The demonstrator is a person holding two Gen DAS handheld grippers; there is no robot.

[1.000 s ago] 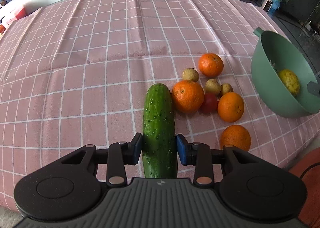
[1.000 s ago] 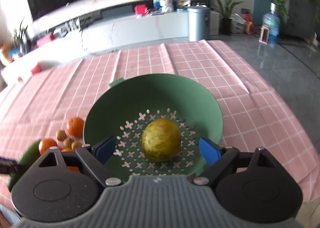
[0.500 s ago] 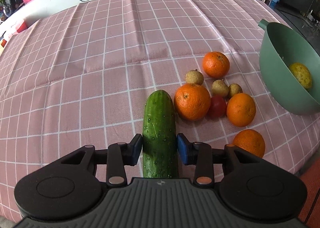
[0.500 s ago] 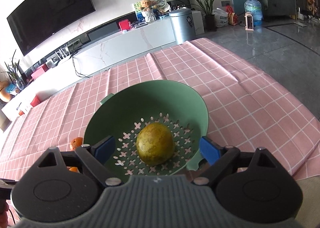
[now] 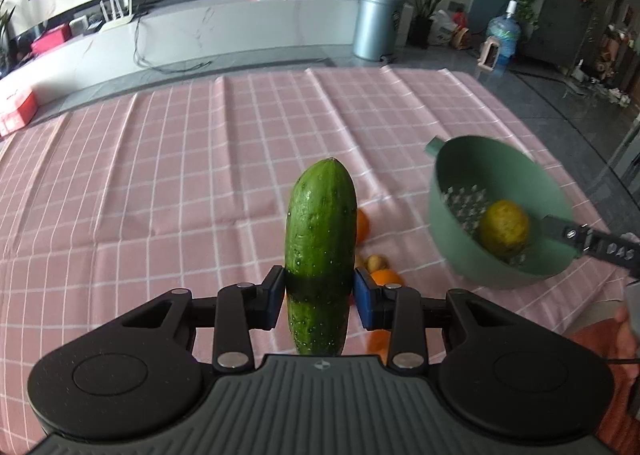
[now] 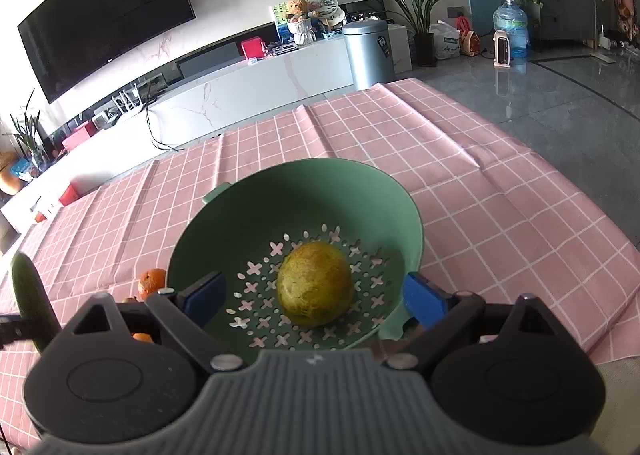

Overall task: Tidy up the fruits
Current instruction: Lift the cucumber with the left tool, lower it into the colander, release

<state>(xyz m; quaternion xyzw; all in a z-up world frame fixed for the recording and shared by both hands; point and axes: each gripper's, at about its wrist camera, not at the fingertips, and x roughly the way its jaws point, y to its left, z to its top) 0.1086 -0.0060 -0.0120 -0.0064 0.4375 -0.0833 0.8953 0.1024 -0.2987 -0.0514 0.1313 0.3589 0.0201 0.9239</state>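
So far only one yellow-green fruit (image 6: 315, 284) sits in my green colander (image 6: 256, 207); left gripper (image 5: 320, 297) clamps the cucumber (image 5: 320, 231) aloft, right gripper (image 6: 316, 295) just widened, empty, oranges (image 5: 384, 277) still on the cloth (image 5: 160, 175).

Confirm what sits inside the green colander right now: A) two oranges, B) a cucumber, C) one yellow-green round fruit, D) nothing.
C: the right wrist view shows a single yellow-green round fruit resting on the perforated bottom of the green colander, while the cucumber is clamped in the left tongs.
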